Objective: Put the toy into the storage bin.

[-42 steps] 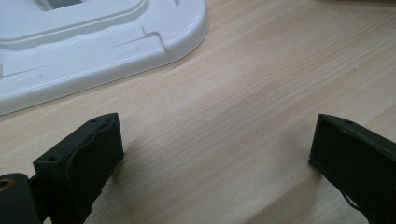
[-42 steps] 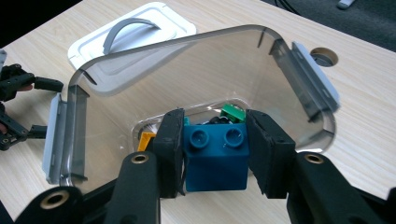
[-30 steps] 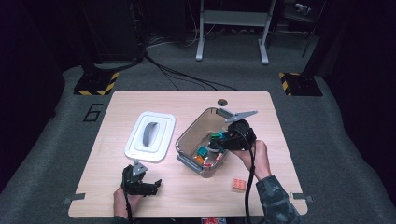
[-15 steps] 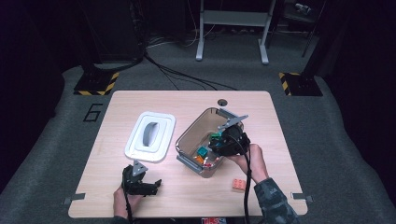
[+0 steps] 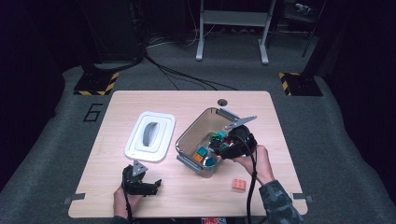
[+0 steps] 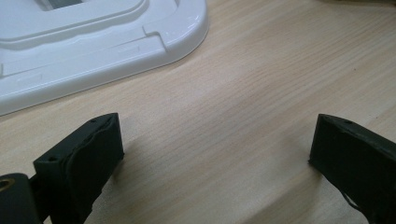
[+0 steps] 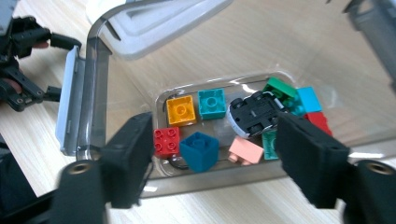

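A clear grey plastic box (image 5: 194,135) stands mid-table holding several toy bricks and an upturned toy car (image 7: 254,112). My right gripper (image 5: 223,145) hovers over the box's near side, open, with nothing between its jaws (image 7: 219,154). In the right gripper view I see an orange brick (image 7: 181,110), a teal brick (image 7: 211,103), a red brick (image 7: 166,141), a dark blue brick (image 7: 200,150) and a pink brick (image 7: 246,151) inside the box. My left gripper (image 5: 145,184) rests near the table's front left, open over bare wood (image 6: 215,149).
The box's white lid (image 5: 150,135) lies flat to the left of the box; its corner (image 6: 116,37) lies just ahead of the left gripper. A lone orange-pink brick (image 5: 238,184) sits on the table near the front right edge. A round hole (image 5: 222,101) marks the table's far side.
My right gripper has shifted left and slightly toward the near side, from the box's far right to over its near part. The left gripper has stayed put.
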`<action>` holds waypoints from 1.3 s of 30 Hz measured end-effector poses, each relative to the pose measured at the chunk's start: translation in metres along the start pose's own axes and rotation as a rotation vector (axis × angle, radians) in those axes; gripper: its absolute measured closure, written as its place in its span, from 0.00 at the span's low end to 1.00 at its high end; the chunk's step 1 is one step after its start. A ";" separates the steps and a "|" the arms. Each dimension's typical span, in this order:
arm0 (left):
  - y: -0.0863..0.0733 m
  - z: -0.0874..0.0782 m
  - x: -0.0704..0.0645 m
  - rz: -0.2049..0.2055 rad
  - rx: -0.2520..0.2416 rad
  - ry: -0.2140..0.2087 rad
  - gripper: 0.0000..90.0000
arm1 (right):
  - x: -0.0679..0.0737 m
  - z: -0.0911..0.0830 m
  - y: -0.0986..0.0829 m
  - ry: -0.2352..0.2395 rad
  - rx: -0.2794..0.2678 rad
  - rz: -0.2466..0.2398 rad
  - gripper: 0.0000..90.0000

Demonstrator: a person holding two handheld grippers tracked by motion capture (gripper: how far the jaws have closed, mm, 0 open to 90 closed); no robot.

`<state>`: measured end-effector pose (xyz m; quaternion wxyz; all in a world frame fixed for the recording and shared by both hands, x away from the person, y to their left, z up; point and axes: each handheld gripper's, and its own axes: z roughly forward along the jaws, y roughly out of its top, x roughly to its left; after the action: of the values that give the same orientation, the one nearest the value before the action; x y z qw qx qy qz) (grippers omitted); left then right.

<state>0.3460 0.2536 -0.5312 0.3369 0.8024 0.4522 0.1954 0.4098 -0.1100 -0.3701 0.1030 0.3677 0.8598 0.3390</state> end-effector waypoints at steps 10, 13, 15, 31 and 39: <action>0.000 0.000 0.000 0.000 0.000 0.000 0.03 | -0.008 -0.023 -0.020 -0.021 -0.070 0.029 0.15; 0.000 0.000 0.000 0.000 0.002 -0.003 0.03 | -0.010 -0.026 -0.029 -0.029 -0.077 0.034 0.14; 0.000 0.000 0.000 0.000 0.000 0.000 0.03 | -0.012 -0.026 -0.036 -0.028 -0.081 0.040 0.10; 0.000 0.000 0.000 0.001 0.002 -0.002 0.03 | -0.023 -0.008 -0.092 -0.012 0.013 0.071 0.00; 0.000 0.000 0.000 0.001 0.004 -0.004 0.03 | -0.017 0.020 -0.120 -0.006 0.102 0.028 0.01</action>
<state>0.3460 0.2538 -0.5309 0.3362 0.8036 0.4516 0.1931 0.3628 -0.1722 -0.4651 0.0818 0.3855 0.8704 0.2950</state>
